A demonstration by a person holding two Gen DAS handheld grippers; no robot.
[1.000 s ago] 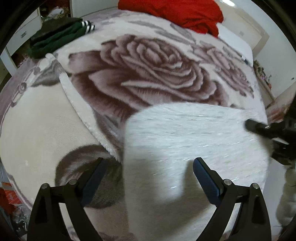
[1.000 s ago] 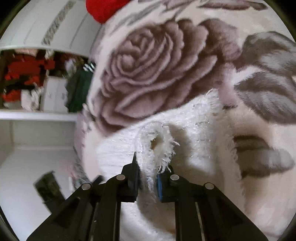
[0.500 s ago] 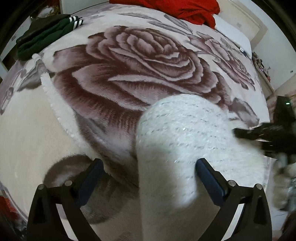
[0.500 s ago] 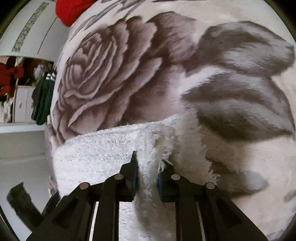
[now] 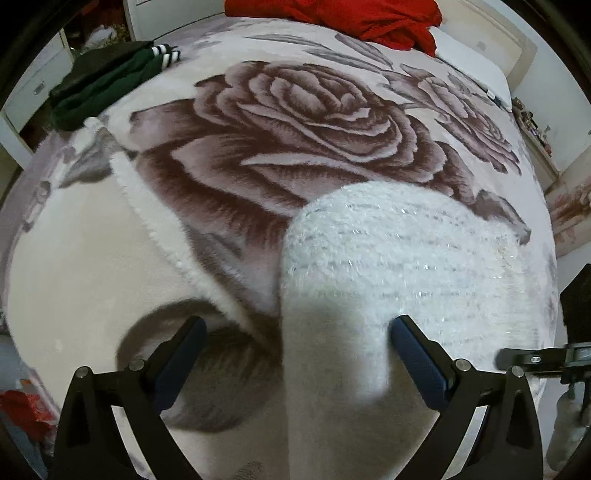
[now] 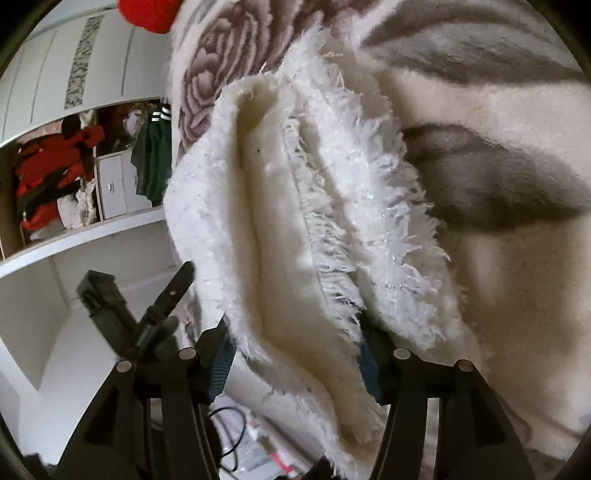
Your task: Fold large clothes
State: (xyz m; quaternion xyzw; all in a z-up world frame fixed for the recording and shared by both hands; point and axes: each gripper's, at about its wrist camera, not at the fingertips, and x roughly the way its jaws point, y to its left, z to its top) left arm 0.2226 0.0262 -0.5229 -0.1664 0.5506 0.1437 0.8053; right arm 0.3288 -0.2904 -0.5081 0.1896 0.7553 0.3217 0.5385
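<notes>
Fluff and slack: white fuzzy sweater (image 5: 399,266) on the rose blanket (image 5: 295,110) (light, limp); grab hems. Left gripper (image 5: 295,354) spread; right gripper (image 6: 295,354) parted around fringe.

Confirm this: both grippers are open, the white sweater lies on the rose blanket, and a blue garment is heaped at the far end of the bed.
Not quite: the far garment is red, not blue, as the left wrist view shows. The rest holds: the left gripper and right gripper are open, and the white sweater lies on the rose blanket.
</notes>
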